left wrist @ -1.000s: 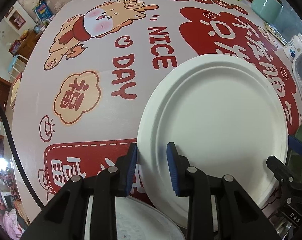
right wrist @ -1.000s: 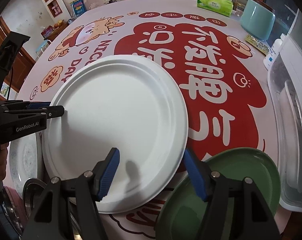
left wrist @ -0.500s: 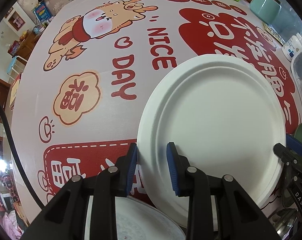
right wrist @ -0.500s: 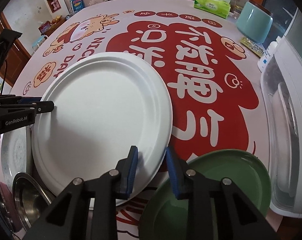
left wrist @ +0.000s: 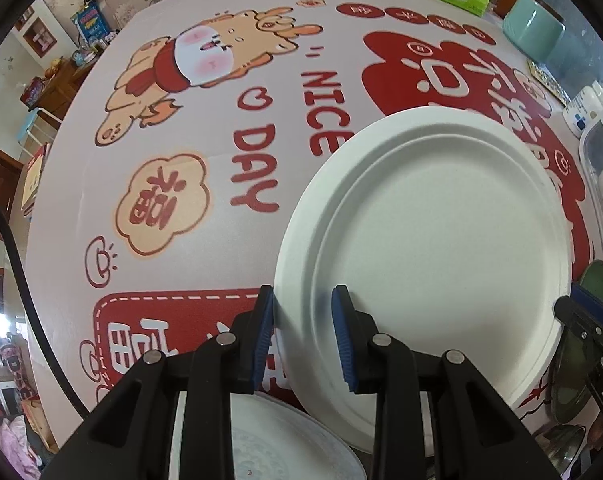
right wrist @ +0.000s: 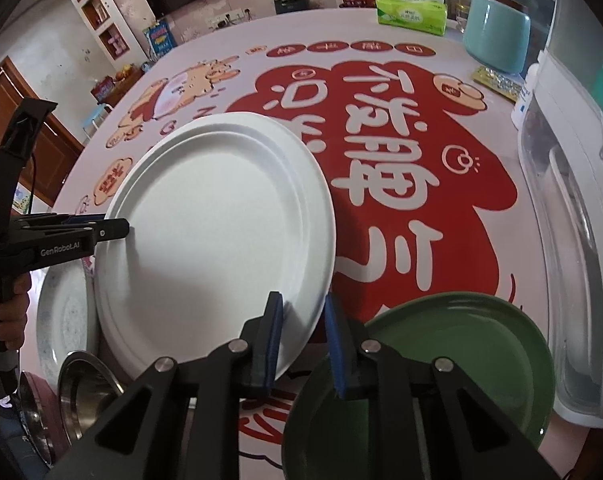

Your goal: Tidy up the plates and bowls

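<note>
A large white paper plate (left wrist: 433, 240) hangs tilted over the printed tablecloth, held at two sides. My left gripper (left wrist: 301, 320) is shut on its left rim, one pad on the plate's face and one outside its edge. In the right wrist view the same white plate (right wrist: 221, 240) fills the middle. My right gripper (right wrist: 301, 332) has its jaws closing on the plate's near right rim, the left pad pressing on the face. The left gripper (right wrist: 117, 229) shows at the plate's far left edge. A green plate (right wrist: 441, 368) lies on the table below the right gripper.
A speckled pale plate (right wrist: 59, 320) and a steel bowl (right wrist: 85, 380) sit under the white plate's left side. A white dish rack (right wrist: 573, 248) stands at the right edge. At the back are a tissue pack (right wrist: 411, 8) and a teal canister (right wrist: 497, 40).
The right gripper's jaws went from wide apart to narrow around the white plate's rim, and it shifted right along the rim. The left gripper stayed as it was.
</note>
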`<state>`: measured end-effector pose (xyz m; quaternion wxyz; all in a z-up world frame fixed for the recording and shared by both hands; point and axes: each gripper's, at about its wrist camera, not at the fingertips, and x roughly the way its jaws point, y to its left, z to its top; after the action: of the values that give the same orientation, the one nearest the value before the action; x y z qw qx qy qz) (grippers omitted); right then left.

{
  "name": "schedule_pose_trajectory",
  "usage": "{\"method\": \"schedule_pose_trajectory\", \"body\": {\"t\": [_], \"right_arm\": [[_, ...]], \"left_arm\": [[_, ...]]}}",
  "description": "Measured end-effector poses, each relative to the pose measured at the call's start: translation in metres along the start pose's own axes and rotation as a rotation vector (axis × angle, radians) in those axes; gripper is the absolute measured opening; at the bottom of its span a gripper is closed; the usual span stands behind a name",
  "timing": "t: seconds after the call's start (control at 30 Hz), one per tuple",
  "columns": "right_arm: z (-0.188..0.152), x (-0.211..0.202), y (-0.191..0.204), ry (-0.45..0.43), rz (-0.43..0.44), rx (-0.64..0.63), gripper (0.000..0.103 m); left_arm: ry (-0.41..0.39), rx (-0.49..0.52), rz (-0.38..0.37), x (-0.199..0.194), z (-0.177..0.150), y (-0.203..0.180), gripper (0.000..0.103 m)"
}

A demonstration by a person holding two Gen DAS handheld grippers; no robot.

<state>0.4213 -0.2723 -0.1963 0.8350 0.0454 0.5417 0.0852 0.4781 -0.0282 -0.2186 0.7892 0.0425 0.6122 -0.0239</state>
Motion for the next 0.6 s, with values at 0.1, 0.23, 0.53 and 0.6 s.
{"method": "schedule_pose_trajectory", "body": {"t": [0.1,0.23,0.53,0.6], "right_arm": [[0.001,-0.009,0.002,-0.034,0.018,-0.007,0.02],[0.002,-0.02,0.003,-0.078,0.034,-0.01,0.018],[0.001,-0.049,-0.001,-0.162,0.053,0.019,0.017],[0.001,-0.055,-0.002,-0.174,0.051,0.02,0.017]], "left_arm": [[-0.017,-0.016,-0.002,-0.007,0.003,0.004,0.028],[-0.041,-0.035,-0.007,-0.018,0.006,0.008,0.028],[-0.1,-0.042,-0.017,-0.043,0.007,0.005,0.028],[-0.109,-0.047,-0.031,-0.048,0.007,0.006,0.028]]}}
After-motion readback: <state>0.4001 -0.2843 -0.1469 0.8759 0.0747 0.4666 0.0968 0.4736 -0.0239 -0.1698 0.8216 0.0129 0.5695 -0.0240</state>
